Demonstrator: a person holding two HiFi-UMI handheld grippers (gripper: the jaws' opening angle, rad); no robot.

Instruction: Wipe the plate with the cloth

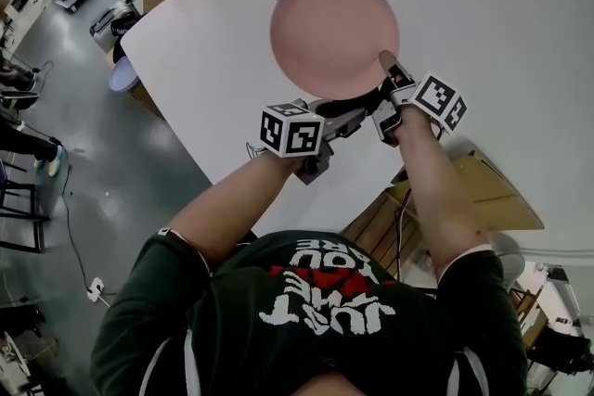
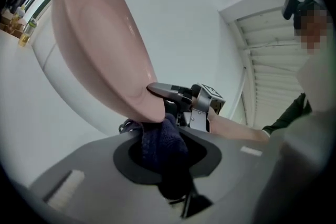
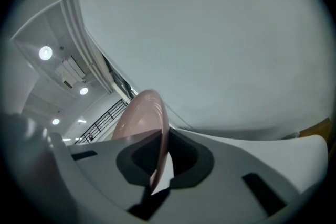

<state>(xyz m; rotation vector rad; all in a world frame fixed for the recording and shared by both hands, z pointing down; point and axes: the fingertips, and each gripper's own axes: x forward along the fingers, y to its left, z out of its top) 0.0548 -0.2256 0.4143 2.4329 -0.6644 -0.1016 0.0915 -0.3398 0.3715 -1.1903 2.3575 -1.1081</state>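
Above white table [image 1: 200,79], pink plate [image 1: 334,19]

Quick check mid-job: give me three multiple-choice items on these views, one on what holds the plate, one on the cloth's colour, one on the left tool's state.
1. What holds the plate?
A. the left tool
B. the right tool, by the rim
C. neither tool

2. What colour is the cloth?
A. white
B. dark blue
C. yellow

3. The left tool is:
A. open and empty
B. shut on the plate
C. shut on the cloth

Answers: 1 B, the right gripper view shows the rim clamped between its jaws. 2 B, a dark blue wad shows in the left gripper view. 3 C, the cloth is pinched between its jaws.
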